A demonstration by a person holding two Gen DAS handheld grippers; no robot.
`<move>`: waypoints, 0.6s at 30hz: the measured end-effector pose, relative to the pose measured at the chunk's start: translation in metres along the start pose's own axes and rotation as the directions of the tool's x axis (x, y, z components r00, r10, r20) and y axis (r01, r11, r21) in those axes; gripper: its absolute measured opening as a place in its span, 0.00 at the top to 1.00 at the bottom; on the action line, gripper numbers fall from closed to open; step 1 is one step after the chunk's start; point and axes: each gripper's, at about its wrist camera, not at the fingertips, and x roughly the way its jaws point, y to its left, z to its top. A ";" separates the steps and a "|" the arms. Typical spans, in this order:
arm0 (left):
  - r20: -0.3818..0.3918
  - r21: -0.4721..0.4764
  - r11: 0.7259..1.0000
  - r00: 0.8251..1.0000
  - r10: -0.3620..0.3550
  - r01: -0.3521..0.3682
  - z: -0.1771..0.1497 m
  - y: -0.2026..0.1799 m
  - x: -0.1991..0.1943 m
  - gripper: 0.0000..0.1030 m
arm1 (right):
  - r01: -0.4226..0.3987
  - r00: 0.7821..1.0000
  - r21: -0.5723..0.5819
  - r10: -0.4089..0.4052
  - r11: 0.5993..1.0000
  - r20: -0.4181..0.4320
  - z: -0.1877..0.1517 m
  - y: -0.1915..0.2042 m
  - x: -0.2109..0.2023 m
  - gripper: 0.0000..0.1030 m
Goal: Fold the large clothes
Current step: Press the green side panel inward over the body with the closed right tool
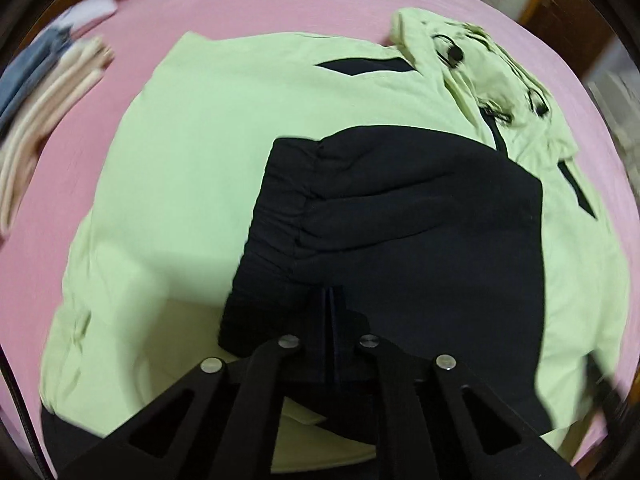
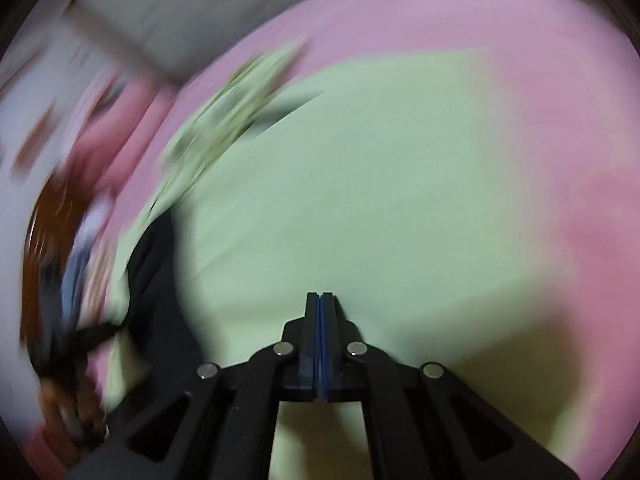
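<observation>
A light green jacket (image 1: 192,168) with black panels lies spread on a pink bed sheet (image 1: 280,4). Its hood (image 1: 480,76) is bunched at the upper right. A black sleeve (image 1: 400,216) is folded across the body of the jacket. My left gripper (image 1: 332,292) is shut, its tips over the cuff end of that sleeve; no cloth shows between the dark fingers. In the blurred right wrist view, my right gripper (image 2: 320,296) is shut, blue pads touching, above the plain green cloth (image 2: 360,180). The black sleeve (image 2: 160,280) shows at the left there.
A stack of folded cream and blue clothes (image 1: 48,120) lies on the sheet at the left. Brown wooden furniture (image 1: 572,12) stands beyond the bed at the upper right. Pink sheet (image 2: 560,100) shows to the right of the jacket.
</observation>
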 end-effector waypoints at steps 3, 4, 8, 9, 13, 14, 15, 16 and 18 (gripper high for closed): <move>0.011 0.048 0.999 1.000 0.017 -0.018 0.002 -0.008 -0.001 0.98 | 0.144 0.985 0.092 -0.152 0.985 0.085 0.019 -0.042 -0.028 1.00; 0.019 0.060 0.998 1.000 0.023 -0.024 0.002 -0.011 -0.004 0.98 | 0.193 0.975 0.084 -0.201 0.977 0.097 0.022 -0.041 -0.033 1.00; 0.114 0.043 0.997 0.991 -0.074 0.069 -0.003 -0.024 -0.035 0.98 | 0.160 0.972 0.027 -0.162 0.987 0.171 0.023 -0.010 -0.057 1.00; 0.125 0.039 0.989 0.981 -0.146 0.142 -0.008 -0.028 -0.045 0.97 | 0.089 0.978 0.001 -0.088 0.996 0.187 0.016 0.008 -0.061 1.00; -0.046 -0.010 0.945 0.944 -0.326 0.326 -0.024 -0.051 -0.036 0.88 | -0.121 0.992 -0.014 0.121 0.993 0.041 -0.013 0.053 -0.036 1.00; -0.080 -0.032 0.939 0.935 -0.345 0.343 -0.029 -0.055 -0.030 0.88 | -0.154 0.988 0.008 0.154 0.988 -0.007 -0.025 0.061 -0.024 1.00; -0.110 -0.046 0.935 0.929 -0.354 0.351 -0.032 -0.060 -0.023 0.88 | -0.196 0.979 0.052 0.199 0.979 -0.047 -0.036 0.067 -0.013 1.00; -0.125 -0.045 0.943 0.934 -0.334 0.331 -0.035 -0.062 -0.018 0.88 | -0.221 0.971 0.083 0.227 0.972 -0.070 -0.042 0.068 -0.005 1.00; -0.106 -0.030 0.958 0.952 -0.287 0.286 -0.037 -0.057 -0.018 0.89 | -0.177 0.974 0.098 0.189 0.979 -0.124 -0.050 0.065 0.007 1.00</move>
